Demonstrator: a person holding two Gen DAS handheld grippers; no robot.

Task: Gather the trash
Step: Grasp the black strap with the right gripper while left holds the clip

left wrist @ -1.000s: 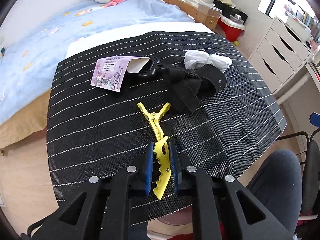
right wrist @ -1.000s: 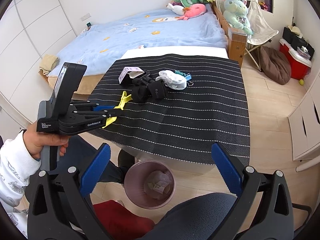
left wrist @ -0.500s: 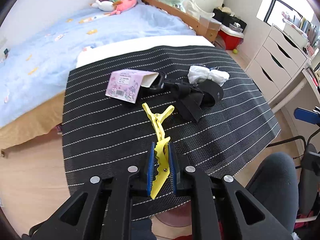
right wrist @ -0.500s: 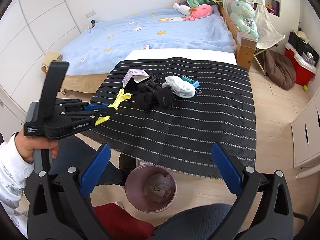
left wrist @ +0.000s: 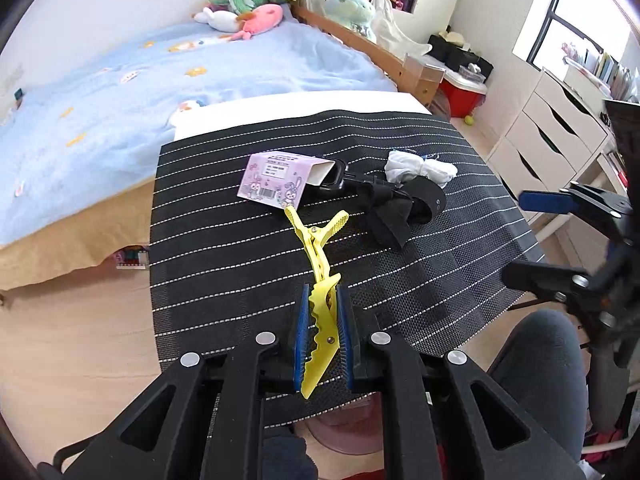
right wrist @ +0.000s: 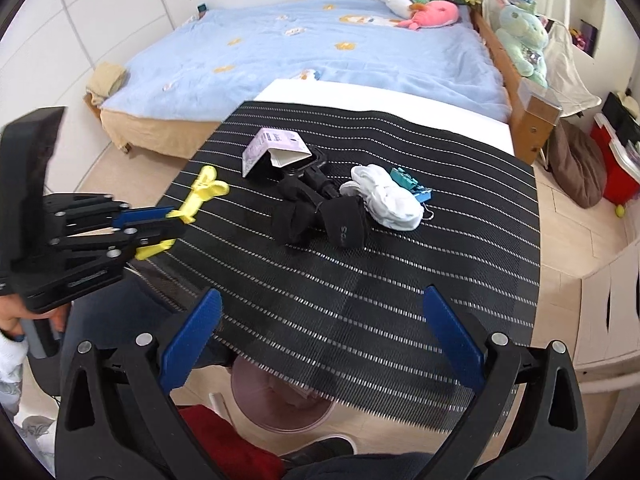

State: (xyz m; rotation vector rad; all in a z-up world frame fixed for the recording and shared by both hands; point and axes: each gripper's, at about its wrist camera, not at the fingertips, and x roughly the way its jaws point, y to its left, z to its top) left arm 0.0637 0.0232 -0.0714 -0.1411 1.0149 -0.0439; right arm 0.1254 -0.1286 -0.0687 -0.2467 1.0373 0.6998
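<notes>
Firmly pinched in left tongs: yellow toothed hair clip.

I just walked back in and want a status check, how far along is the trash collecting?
Done: the pink bin under the table edge seems to hold some scraps already, though the mat hides most of it. In hand: the left gripper is shut on the yellow hair clip, lifted off the mat; the right gripper is open and empty. Left on the striped mat: the purple card package, black strap bundle, white cloth.
</notes>
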